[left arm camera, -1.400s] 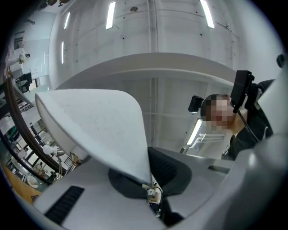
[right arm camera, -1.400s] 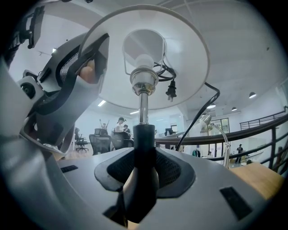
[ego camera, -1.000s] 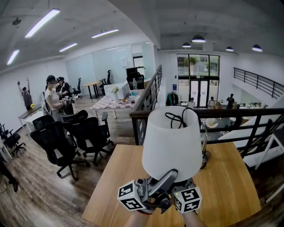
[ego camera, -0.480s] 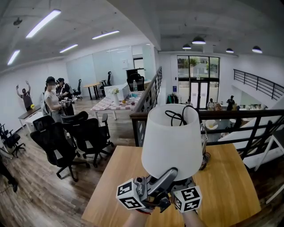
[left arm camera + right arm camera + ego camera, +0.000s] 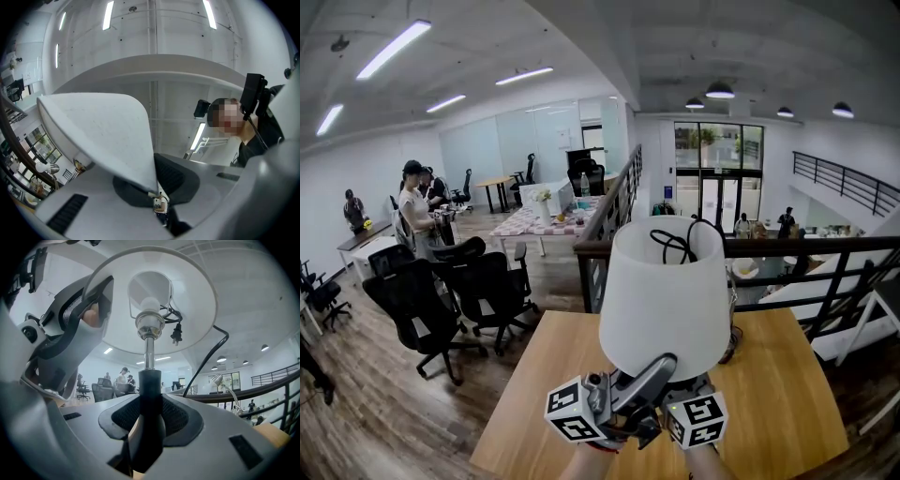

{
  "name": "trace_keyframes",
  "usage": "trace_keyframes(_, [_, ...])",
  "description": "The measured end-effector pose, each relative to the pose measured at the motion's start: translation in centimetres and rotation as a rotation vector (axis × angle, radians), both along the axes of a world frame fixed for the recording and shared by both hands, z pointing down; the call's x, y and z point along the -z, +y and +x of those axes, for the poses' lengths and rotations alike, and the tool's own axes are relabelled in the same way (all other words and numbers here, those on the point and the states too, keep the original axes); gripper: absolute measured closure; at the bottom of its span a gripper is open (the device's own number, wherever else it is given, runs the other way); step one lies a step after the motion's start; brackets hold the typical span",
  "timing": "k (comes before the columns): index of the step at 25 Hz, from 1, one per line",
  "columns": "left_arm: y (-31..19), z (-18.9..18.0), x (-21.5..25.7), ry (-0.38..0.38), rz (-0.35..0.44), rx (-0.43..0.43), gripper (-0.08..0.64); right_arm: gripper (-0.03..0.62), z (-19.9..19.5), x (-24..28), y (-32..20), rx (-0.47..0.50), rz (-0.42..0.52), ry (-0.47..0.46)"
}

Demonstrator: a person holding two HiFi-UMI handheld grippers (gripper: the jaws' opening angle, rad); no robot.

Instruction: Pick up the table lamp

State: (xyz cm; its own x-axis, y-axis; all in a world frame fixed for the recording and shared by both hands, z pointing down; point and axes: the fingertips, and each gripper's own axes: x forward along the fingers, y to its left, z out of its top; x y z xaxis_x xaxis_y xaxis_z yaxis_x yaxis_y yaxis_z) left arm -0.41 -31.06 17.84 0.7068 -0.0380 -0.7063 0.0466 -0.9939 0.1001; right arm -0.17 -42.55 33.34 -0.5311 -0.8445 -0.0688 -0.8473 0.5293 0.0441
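Note:
The table lamp hangs lifted over the wooden table [image 5: 787, 394], its white shade [image 5: 664, 300] upright and its black cord coiled in the top. My left gripper [image 5: 660, 368] reaches up from below and is shut on the shade's lower rim; in the left gripper view the rim [image 5: 140, 159] is pinched between the jaws of that gripper [image 5: 157, 199]. My right gripper [image 5: 682, 389] sits mostly hidden under the shade. In the right gripper view this gripper [image 5: 149, 425] is shut on the lamp's black stem [image 5: 149, 385], below the bulb [image 5: 150, 305] and dangling plug [image 5: 176, 336].
A dark railing [image 5: 806, 248] runs just beyond the table's far edge, with an open drop to a lower floor behind it. A small silver desk lamp [image 5: 733, 323] stands behind the shade. Black office chairs [image 5: 441, 300] and people are at the left.
The lamp and both grippers stay as they were. Only the people in the office at far left have shifted.

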Motion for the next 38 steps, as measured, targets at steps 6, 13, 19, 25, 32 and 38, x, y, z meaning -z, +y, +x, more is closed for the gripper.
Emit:
trace_keyframes(6, [0.2,-0.1,0.5,0.004,0.013,-0.002,0.549,0.456,0.0,0.7,-0.1,-0.002,0.015,0.007])
trace_keyframes(13, [0.5,-0.4,0.8,0.01,0.02,0.002,0.549,0.456,-0.3,1.1,0.1,0.002,0.024,0.009])
trace_keyframes(19, [0.7,-1.0,0.9,0.013,0.028,0.001,0.549,0.456,-0.9,1.3,0.2,0.003,0.03,0.009])
trace_keyframes(25, [0.7,-1.0,0.9,0.013,0.029,-0.002,0.549,0.456,-0.9,1.3,0.2,-0.002,0.032,0.01])
trace_keyframes(32, [0.6,-1.1,0.8,0.014,0.028,-0.005,0.549,0.456,-0.9,1.2,0.1,-0.006,0.032,0.01])
trace_keyframes(38, [0.6,-1.0,0.8,0.011,0.027,-0.005,0.549,0.456,-0.9,1.2,0.0,-0.008,0.033,0.009])
